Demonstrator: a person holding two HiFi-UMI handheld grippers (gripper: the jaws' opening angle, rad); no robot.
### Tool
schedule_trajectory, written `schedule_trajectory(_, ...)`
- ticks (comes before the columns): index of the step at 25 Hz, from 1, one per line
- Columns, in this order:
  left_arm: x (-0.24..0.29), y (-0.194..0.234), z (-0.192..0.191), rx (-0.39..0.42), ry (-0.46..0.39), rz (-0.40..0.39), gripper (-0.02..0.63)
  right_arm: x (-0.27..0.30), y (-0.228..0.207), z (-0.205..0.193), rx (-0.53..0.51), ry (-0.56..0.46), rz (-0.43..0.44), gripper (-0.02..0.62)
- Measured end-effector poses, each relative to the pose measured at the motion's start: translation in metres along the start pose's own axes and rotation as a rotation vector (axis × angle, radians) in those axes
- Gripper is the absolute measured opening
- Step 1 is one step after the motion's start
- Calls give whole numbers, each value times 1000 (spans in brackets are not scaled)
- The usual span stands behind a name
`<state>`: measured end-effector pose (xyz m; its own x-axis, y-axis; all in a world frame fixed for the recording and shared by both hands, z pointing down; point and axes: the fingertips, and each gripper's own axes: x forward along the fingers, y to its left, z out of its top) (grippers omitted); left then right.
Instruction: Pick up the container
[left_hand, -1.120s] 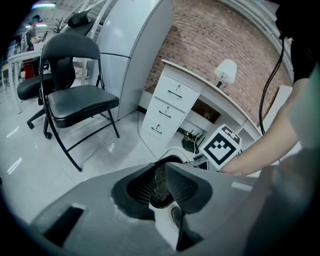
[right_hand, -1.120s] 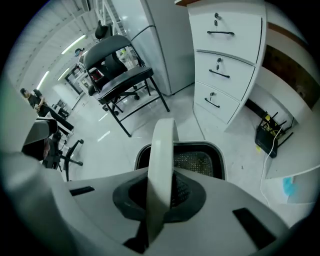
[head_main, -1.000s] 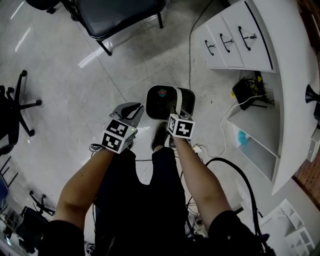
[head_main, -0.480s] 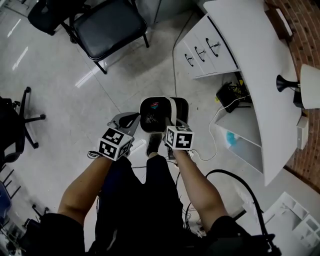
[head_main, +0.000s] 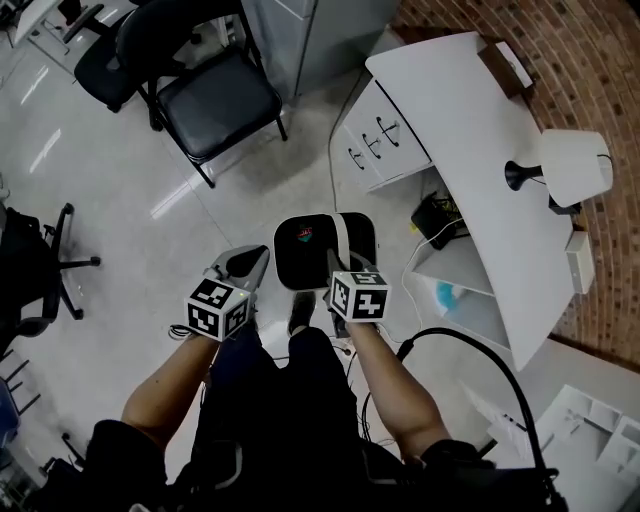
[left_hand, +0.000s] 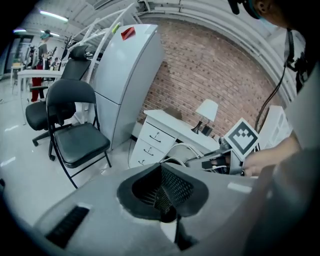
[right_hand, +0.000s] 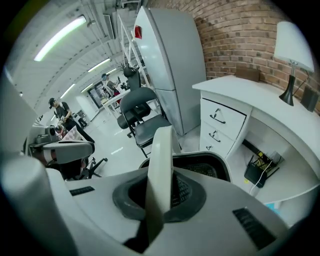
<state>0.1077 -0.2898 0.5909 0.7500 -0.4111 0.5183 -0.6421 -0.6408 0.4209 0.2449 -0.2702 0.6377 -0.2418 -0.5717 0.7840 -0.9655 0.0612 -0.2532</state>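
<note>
Container (head_main: 305, 250) sat at centre frame, apparently clear of the floor (head_main: 150, 190). Right hand-held gripper (head_main: 336, 268) was clamped on its white handle (right_hand: 160, 165), probably so the body hung level. Left hand-held gripper (head_main: 247, 263) was closed and empty, just left of it, likely spare.

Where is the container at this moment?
Head view, centre: the container is held by its white handle in the right gripper, just right of the left gripper.
</note>
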Motion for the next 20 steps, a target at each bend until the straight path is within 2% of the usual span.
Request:
schedule_trajectory(6,-49,-31,43,-11,-97,2,12,-60,21,36,-28,-87,9,15)
schedule_trajectory(11,-88,-71,79,69,-205,-48,12,-104,40,59,-65,-142,23,15)
schedule_trajectory(14,-107,-77,93,64,-247,-10,12,-126,51,69,-85,-173,26,15)
schedule_trajectory(18,-134,-68,114,96,-318,99,12,-154,63,78,-102,-214,26,15)
schedule_trajectory(20,-145,-66,122,102,-346,114,12,-165,68,83,-117,-229,26,15)
